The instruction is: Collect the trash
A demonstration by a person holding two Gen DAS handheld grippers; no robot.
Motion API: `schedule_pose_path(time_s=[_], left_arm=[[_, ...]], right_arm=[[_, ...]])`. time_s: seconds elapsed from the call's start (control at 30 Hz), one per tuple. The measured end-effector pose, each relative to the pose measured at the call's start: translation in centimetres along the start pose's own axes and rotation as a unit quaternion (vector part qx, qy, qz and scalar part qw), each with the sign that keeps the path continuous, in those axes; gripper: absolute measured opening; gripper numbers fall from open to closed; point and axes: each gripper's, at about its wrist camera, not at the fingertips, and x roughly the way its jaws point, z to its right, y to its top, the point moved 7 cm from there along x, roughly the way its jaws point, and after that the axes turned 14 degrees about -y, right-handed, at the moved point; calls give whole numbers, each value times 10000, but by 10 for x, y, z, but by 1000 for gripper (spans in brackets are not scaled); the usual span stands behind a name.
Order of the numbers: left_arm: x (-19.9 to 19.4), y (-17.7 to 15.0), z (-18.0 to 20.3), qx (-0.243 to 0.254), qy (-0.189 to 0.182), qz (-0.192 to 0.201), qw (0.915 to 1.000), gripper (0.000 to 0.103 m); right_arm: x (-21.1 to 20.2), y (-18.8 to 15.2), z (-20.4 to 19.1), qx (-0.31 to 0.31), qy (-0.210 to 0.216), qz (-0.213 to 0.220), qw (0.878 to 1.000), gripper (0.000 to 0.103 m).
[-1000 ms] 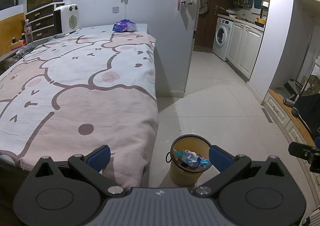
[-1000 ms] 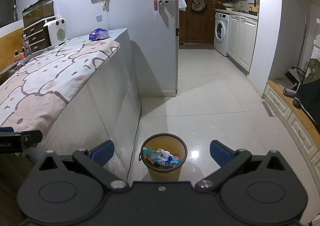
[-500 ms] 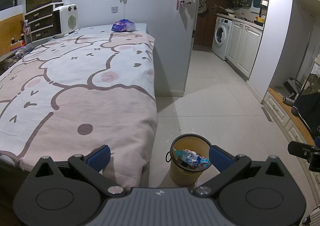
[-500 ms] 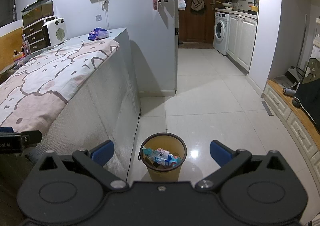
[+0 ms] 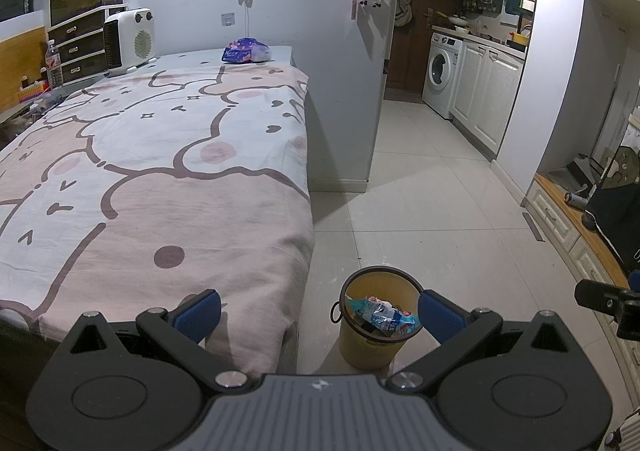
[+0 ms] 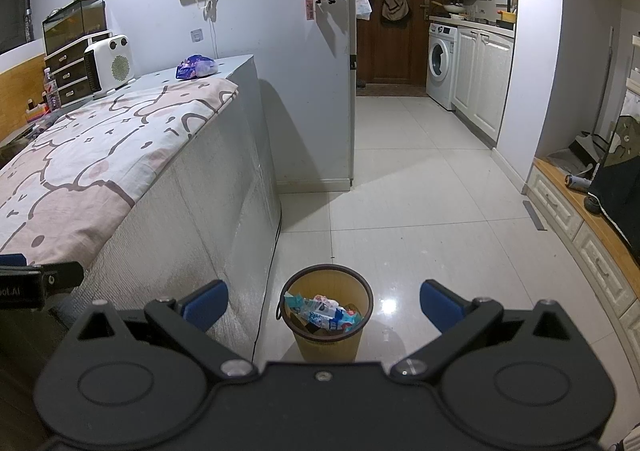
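A yellow trash bin (image 5: 376, 343) stands on the tiled floor at the foot corner of the bed, with several crumpled wrappers (image 5: 380, 315) inside; it also shows in the right wrist view (image 6: 326, 331). My left gripper (image 5: 318, 317) is open and empty, above the bed's corner and the bin. My right gripper (image 6: 324, 305) is open and empty, with the bin between its fingers, farther off and lower. A purple-blue snack bag (image 5: 247, 51) lies at the far end of the bed, and shows in the right wrist view (image 6: 196, 67) too.
The bed with a pink cartoon sheet (image 5: 152, 155) fills the left. A white heater (image 5: 128, 41) stands at its far left. A wall end (image 6: 312, 91) stands beyond the bin. A washing machine (image 6: 442, 65), white cabinets and a low wooden bench (image 6: 580, 211) line the right.
Almost nothing has moved. Both grippers stay open; the views have only drifted slightly.
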Motion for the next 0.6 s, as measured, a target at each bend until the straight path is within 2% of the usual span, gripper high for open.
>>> schedule_pose_path(time_s=[0.6], left_arm=[[2,-3,5,-9,-2,-22,10000,103]], right_arm=[[0,0,1,-4,-1,1,10000,103]])
